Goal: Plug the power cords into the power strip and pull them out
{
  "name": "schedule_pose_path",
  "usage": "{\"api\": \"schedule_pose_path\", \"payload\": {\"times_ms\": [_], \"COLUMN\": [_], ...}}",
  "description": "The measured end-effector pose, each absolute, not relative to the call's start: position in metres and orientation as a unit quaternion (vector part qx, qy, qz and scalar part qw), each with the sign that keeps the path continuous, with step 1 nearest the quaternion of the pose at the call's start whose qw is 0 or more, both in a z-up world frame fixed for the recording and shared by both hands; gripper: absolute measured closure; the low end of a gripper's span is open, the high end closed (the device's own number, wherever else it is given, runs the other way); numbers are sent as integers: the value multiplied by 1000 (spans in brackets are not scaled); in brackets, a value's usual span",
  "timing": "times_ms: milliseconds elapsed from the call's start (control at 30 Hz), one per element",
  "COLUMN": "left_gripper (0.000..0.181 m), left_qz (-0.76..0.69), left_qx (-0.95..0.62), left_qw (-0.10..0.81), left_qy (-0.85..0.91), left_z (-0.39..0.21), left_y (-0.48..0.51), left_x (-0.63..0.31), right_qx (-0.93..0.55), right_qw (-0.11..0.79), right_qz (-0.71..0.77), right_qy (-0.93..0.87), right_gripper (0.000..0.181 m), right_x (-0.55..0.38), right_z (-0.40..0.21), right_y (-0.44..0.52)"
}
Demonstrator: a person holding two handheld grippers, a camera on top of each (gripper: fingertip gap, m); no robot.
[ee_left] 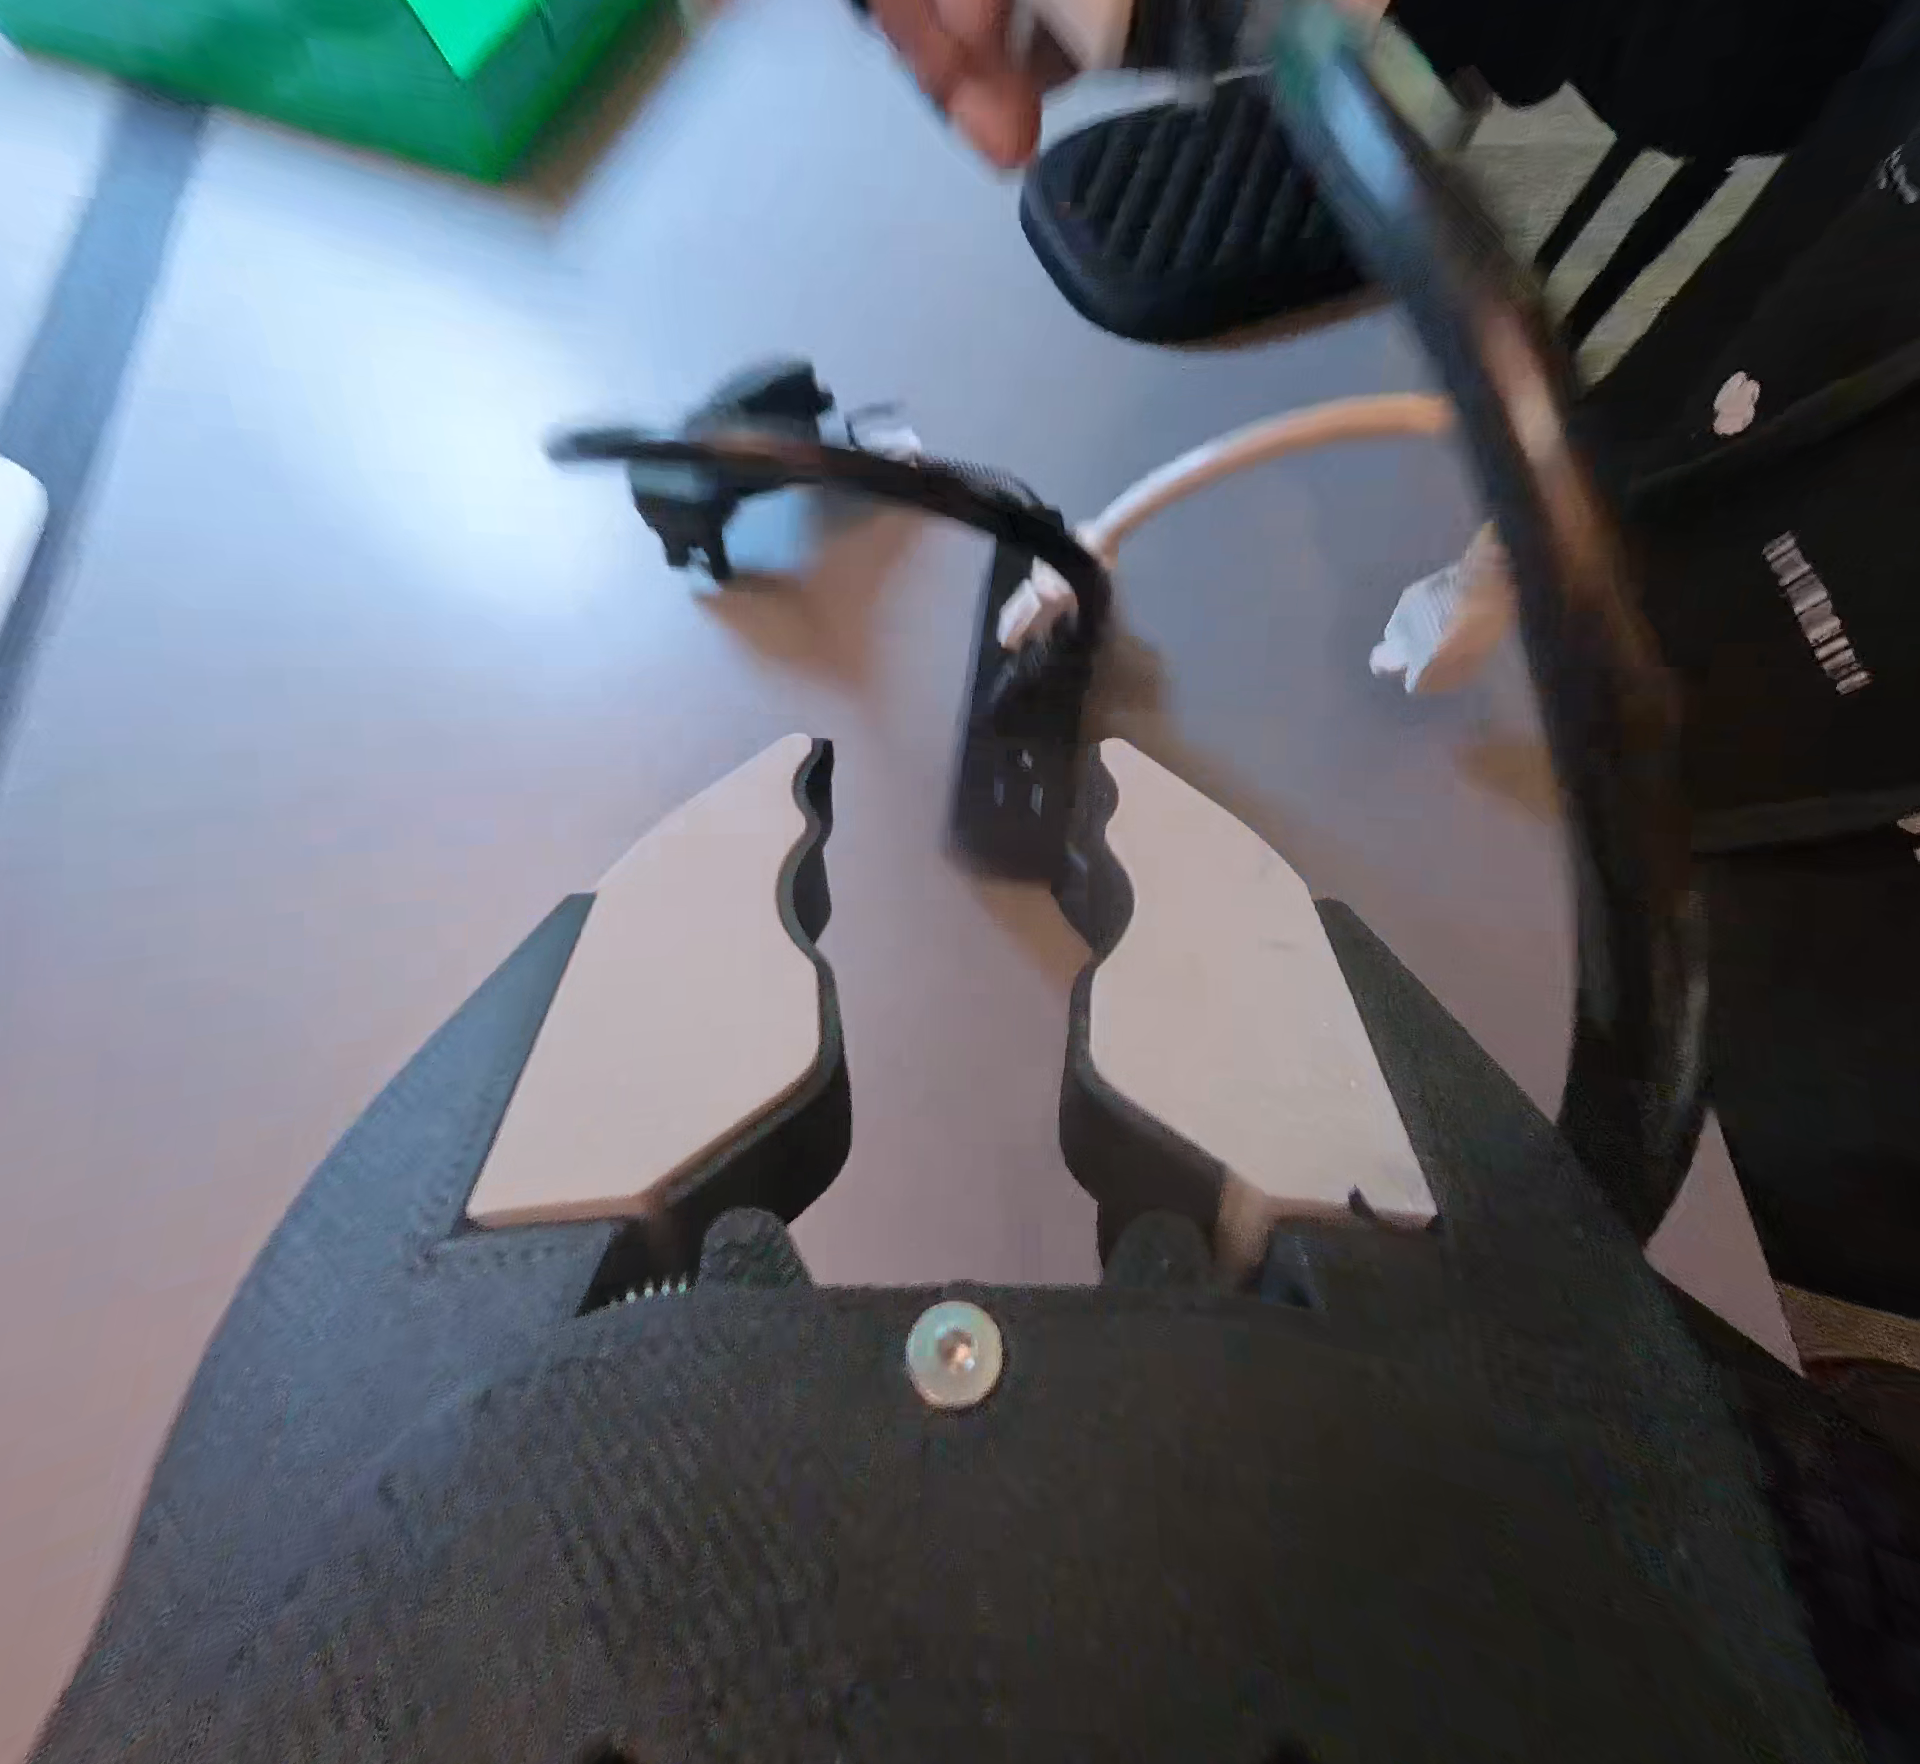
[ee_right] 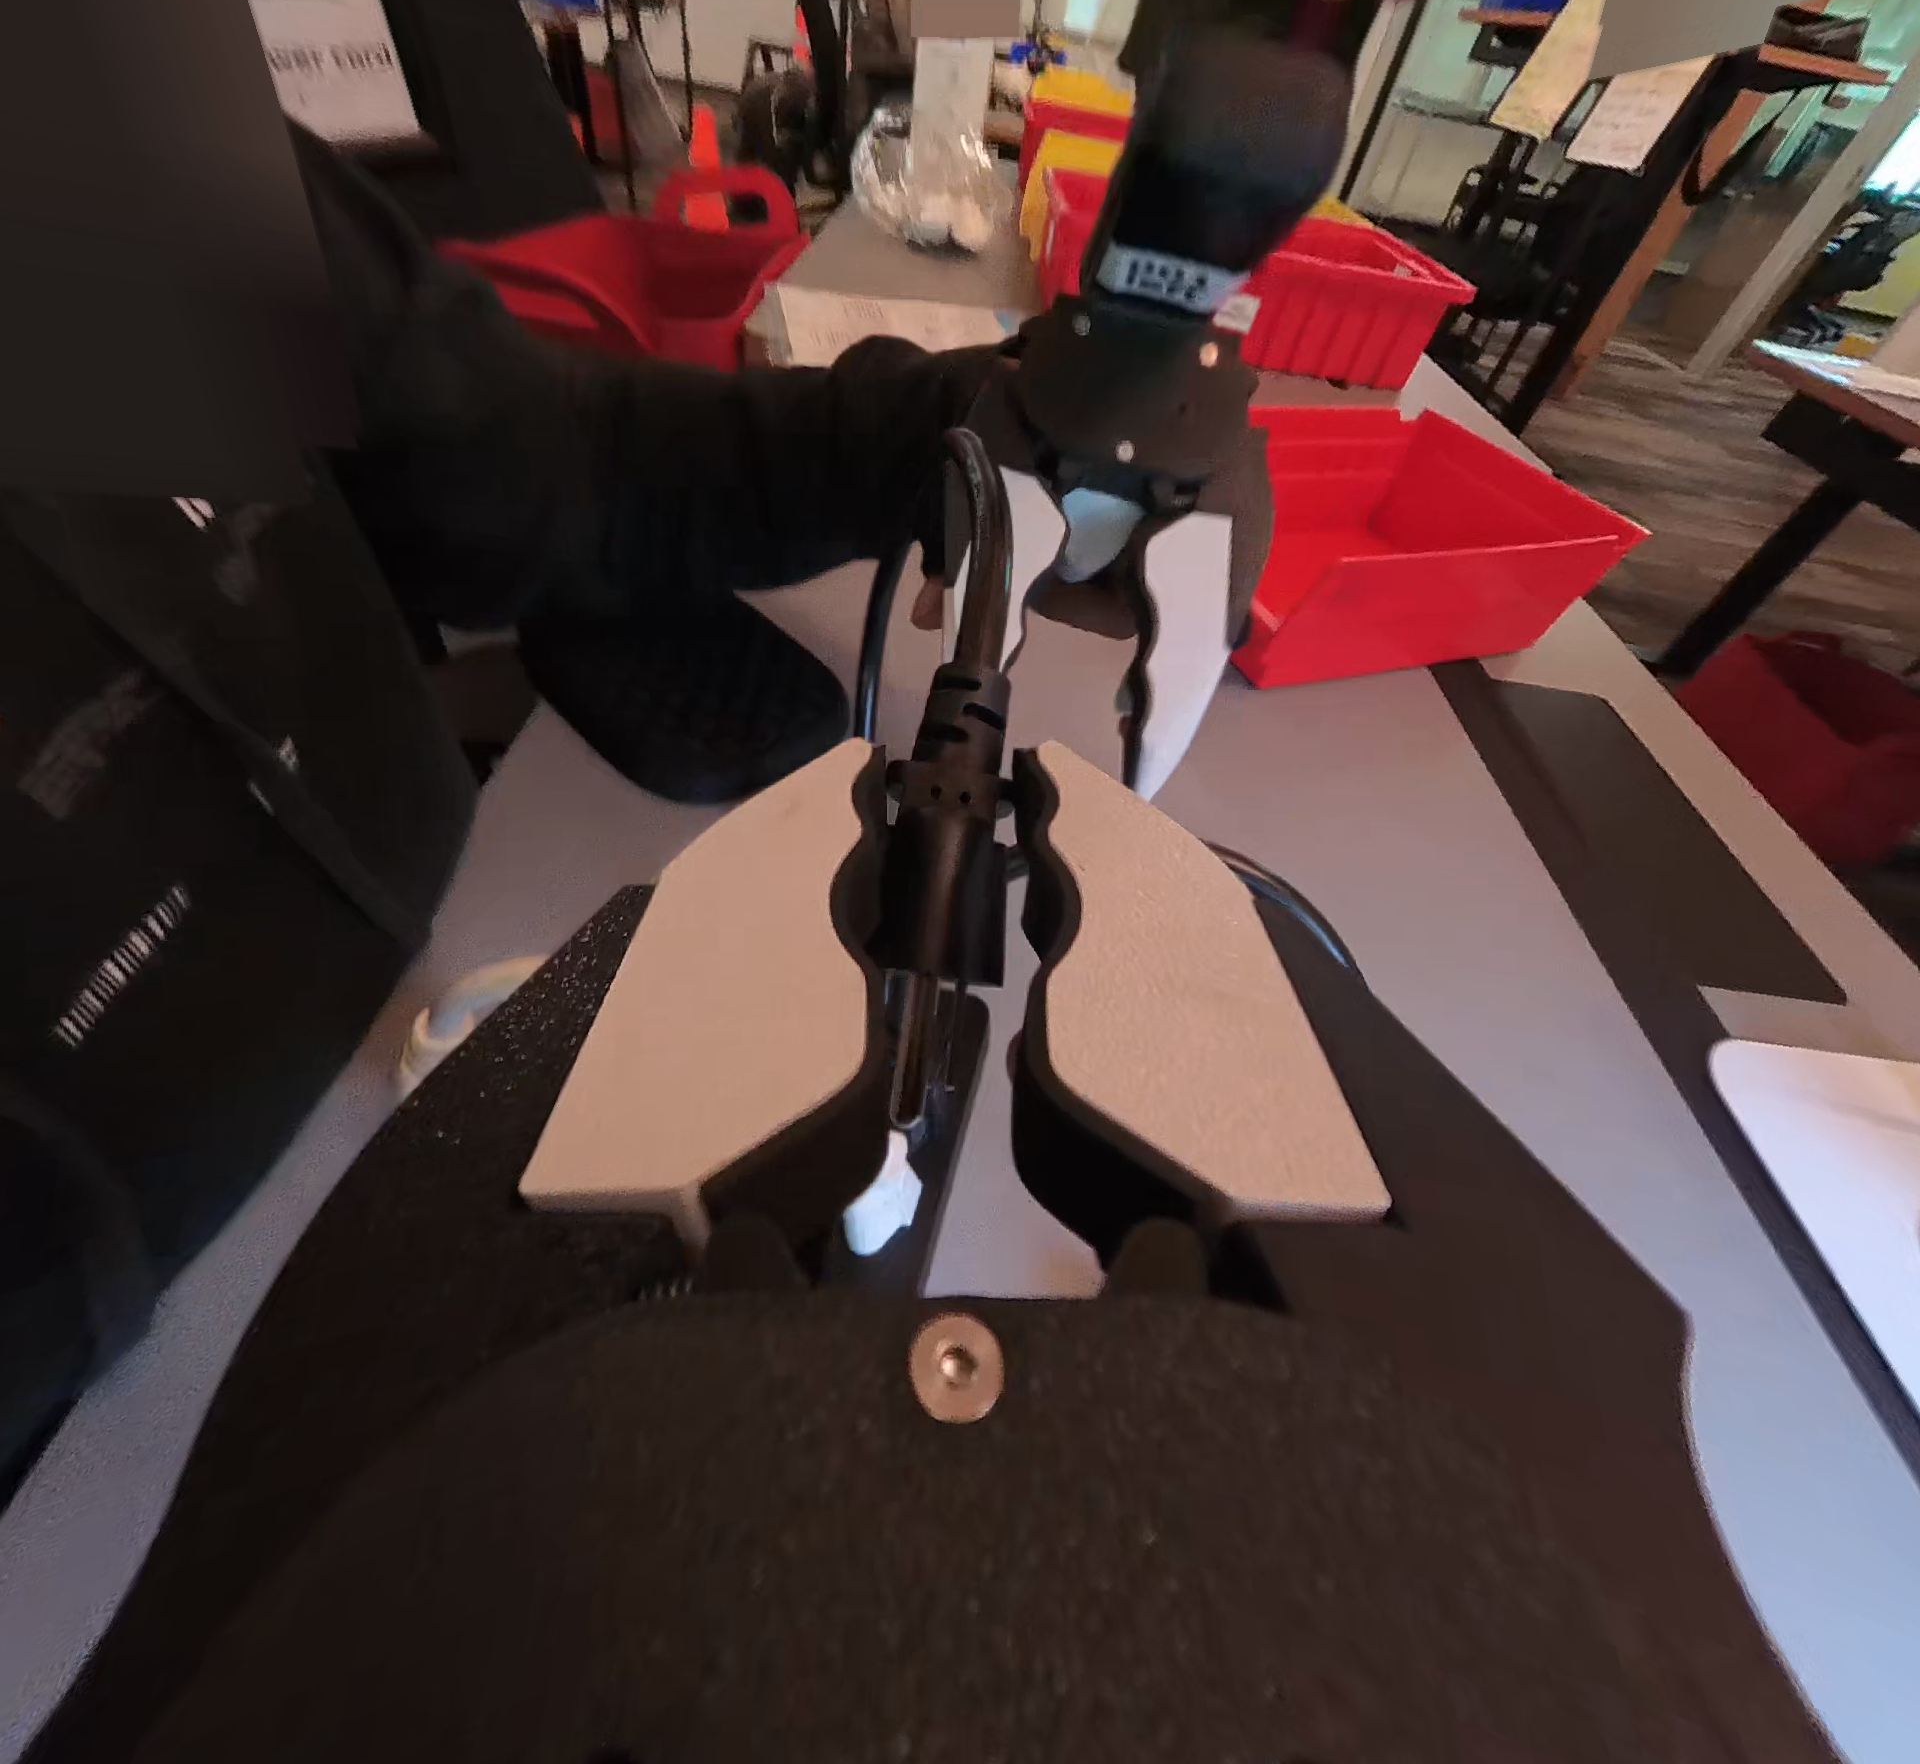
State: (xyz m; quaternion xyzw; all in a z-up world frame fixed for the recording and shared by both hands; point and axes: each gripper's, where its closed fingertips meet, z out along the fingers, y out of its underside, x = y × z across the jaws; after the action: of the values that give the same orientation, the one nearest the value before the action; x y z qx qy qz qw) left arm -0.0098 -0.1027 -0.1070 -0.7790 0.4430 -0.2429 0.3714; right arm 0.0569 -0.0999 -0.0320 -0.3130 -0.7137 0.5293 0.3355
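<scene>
table (ee_right: 1403,841): smooth matt grey | plug (ee_right: 940,873): glossy black plastic | tongs (ee_right: 951,769): grainy matt plastic

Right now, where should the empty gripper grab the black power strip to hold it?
Probably its near end: the left gripper closes across the narrow sides of the power strip from above. It's a long flat bar, and the white plug and black cord crowd its far end.

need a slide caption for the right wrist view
Right gripper shut on a black power plug, prongs pointing back at the camera, cord arching up toward the open left gripper.
</scene>
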Motion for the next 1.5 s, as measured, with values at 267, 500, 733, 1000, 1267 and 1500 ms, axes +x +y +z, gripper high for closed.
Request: {"api": "schedule_pose_path", "payload": {"times_ms": [267,500,733,1000,1267,1500], "left_gripper": [141,138,125,175,177,177], "left_qz": [-372,-374,-431,-251,-122,-65], "left_qx": [-721,-703,-673,-741,-727,-729], "left_qw": [393,493,510,528,539,475], "left_qy": [433,350,318,332,408,489], "left_z": [-117,-91,-92,-115,-3,49], "left_y": [-154,-175,-215,-189,-181,-152], "left_x": [8,-35,-35,-16,-2,48], "right_qx": [-285,-276,-284,-296,-329,-377], "right_qw": [308,324,341,356,332,324], "right_qz": [452,430,424,417,386,397], "right_qy": [-787,-796,-790,-782,-795,-771], "right_gripper": [158,158,158,158,158,157], "right_x": [57,63,70,75,81,69], "right_z": [-42,-52,-56,-67,-89,-89], "right_y": [-115,-113,-107,-100,-107,-117]}}
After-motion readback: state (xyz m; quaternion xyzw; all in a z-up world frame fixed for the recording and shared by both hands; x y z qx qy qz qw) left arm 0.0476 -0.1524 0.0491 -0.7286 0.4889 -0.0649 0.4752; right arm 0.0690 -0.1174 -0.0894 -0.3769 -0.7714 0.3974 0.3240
